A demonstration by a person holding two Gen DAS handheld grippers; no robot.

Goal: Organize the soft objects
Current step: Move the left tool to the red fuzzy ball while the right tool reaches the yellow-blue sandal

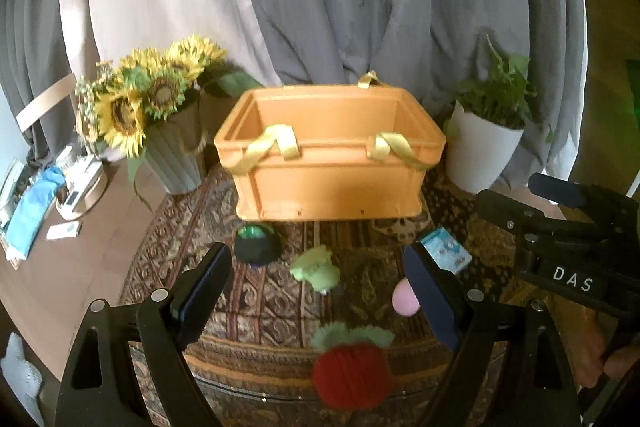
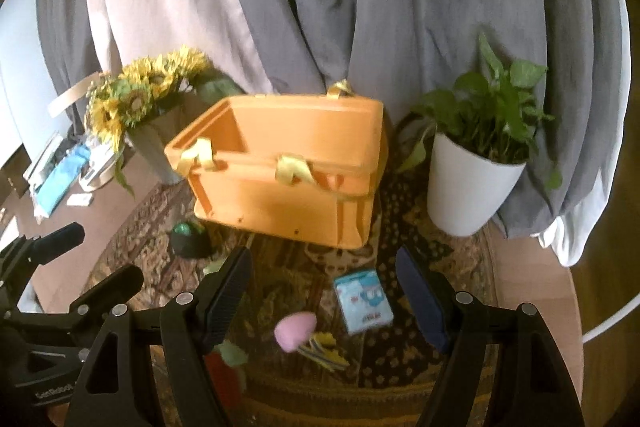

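**Soft toys on a patterned cloth before an orange crate**

Patterned cloth covers the round table, with grey curtains behind. At its near edge lies a red woolly toy with a green tuft. Toward the middle sit a green plush, a pink soft piece, a black-and-green toy and a small blue packet. Behind them all, at the cloth's far side, stands the crate, open-topped, with yellow ribbon handles. Sunflowers stand at its left, a white potted plant at its right. The left gripper hangs over the toys, jaws apart and holding nothing; the right gripper likewise, jaws apart over the packet.
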